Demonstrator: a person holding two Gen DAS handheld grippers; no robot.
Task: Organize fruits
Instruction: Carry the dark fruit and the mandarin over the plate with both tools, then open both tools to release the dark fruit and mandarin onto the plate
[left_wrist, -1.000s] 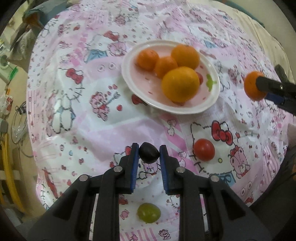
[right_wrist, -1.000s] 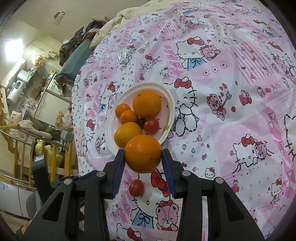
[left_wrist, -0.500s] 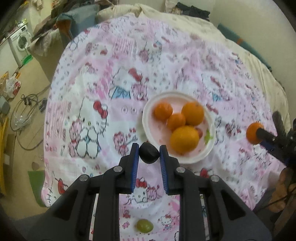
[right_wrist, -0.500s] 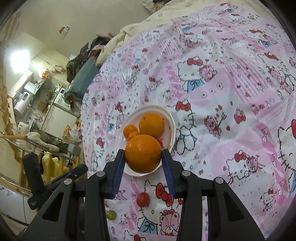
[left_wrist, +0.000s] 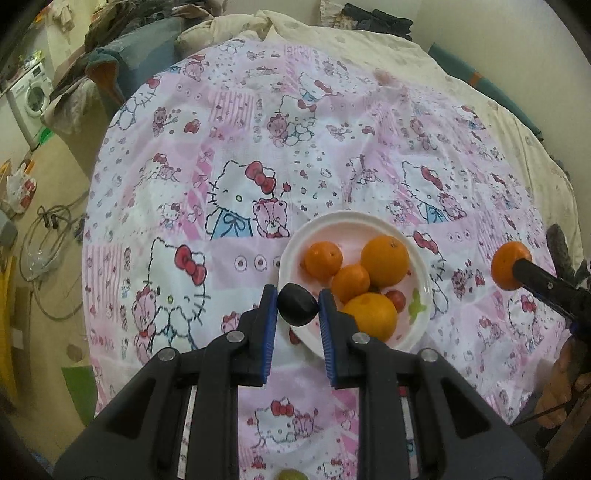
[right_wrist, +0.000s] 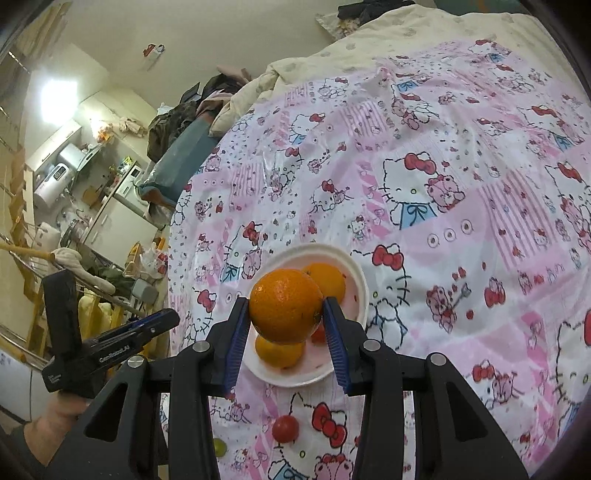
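Both wrist cameras look steeply down from well above the bed. Left view faces forward; right view angles leftward. Both share the white plate (left_wrist: 421, 266) (right_wrist: 360, 280).

A lived-in home: a bed (left_wrist: 369, 48) with a cartoon-print sheet (left_wrist: 332, 166), a washing machine (left_wrist: 31, 99) left of the bed, and beyond its far corner a cluttered kitchen counter (right_wrist: 122, 199) with a water heater (right_wrist: 50, 181).
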